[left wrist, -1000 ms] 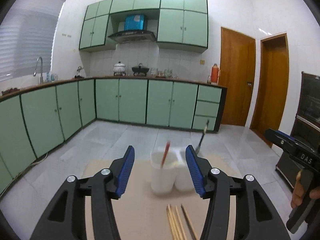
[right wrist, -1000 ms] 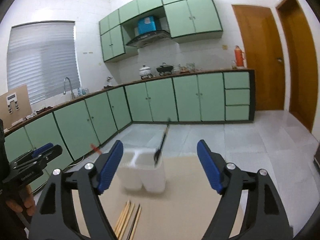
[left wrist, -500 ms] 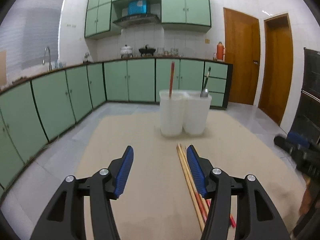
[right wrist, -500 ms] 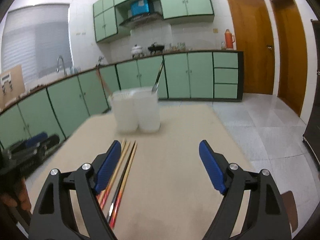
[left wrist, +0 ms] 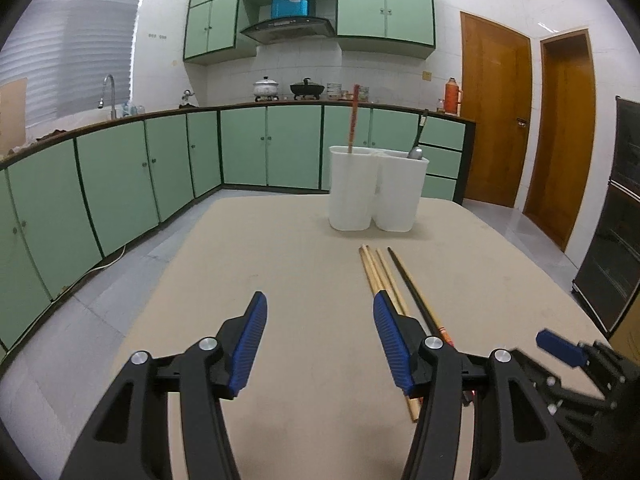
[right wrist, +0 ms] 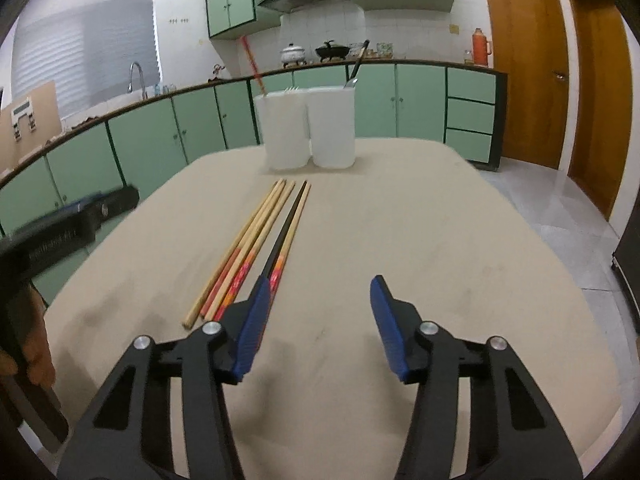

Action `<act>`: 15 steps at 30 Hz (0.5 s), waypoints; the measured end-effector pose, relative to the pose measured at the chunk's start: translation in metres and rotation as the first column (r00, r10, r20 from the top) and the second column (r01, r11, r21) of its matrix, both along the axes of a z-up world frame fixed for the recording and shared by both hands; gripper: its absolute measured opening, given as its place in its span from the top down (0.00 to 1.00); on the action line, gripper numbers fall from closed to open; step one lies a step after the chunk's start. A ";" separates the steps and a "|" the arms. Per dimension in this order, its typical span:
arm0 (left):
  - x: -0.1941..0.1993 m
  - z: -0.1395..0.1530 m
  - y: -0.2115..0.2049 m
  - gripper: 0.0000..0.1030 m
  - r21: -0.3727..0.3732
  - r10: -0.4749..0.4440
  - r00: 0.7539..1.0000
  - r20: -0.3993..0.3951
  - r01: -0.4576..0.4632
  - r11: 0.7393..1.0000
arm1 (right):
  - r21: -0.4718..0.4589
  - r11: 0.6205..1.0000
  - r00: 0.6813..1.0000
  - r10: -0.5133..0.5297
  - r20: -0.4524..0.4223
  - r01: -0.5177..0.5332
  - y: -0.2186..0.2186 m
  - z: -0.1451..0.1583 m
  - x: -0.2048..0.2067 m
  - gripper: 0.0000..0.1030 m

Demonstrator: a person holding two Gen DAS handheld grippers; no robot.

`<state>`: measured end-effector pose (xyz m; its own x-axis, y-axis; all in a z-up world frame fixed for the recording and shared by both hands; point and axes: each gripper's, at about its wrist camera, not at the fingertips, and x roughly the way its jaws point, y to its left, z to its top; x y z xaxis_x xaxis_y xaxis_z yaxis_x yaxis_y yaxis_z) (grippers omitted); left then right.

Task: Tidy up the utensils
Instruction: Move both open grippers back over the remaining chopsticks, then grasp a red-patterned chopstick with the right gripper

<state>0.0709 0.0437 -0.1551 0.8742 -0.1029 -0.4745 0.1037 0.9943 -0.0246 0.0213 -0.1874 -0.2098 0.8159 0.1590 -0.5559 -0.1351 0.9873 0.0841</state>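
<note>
Several chopsticks (right wrist: 256,240) lie side by side on the beige table (right wrist: 420,220), also in the left wrist view (left wrist: 384,276). Behind them stands a white two-compartment utensil holder (right wrist: 308,132), seen too in the left wrist view (left wrist: 376,192); its left cup holds a red chopstick (left wrist: 353,120), its right cup a dark-handled spoon (left wrist: 418,140). My left gripper (left wrist: 318,340) is open and empty, left of the chopsticks. My right gripper (right wrist: 318,320) is open and empty, its left finger over the chopsticks' near ends.
The table's edges drop to a tiled floor (left wrist: 120,272) on the left and right. Green kitchen cabinets (left wrist: 120,168) line the far walls. Each gripper shows in the other's view, the right one at the lower right (left wrist: 560,350), the left at the left edge (right wrist: 72,224).
Both grippers have come down low over the table and drawn back from the holder. The chopsticks now lie just ahead of the fingers. Both stay open.
</note>
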 end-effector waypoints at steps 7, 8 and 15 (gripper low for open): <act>-0.004 -0.004 0.010 0.47 0.002 0.022 1.000 -0.008 -0.022 1.000 | -0.053 0.996 0.998 0.065 -0.023 -0.066 0.023 -0.007 -0.003 0.63; -0.005 -0.004 0.011 0.47 0.000 0.022 1.000 -0.011 -0.022 1.000 | -0.056 0.996 0.997 0.068 -0.031 -0.070 0.024 -0.009 -0.002 0.66; -0.007 -0.006 0.011 0.47 -0.022 0.012 1.000 -0.020 -0.012 1.000 | -0.090 0.995 0.998 0.040 -0.058 -0.045 0.025 -0.016 0.002 0.72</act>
<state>0.0635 0.0544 -0.1611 0.8657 -0.1027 -0.4900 0.0908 0.9947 -0.0482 0.0229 -0.1622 -0.2261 0.7769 0.1396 -0.6139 -0.1748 0.9846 0.0027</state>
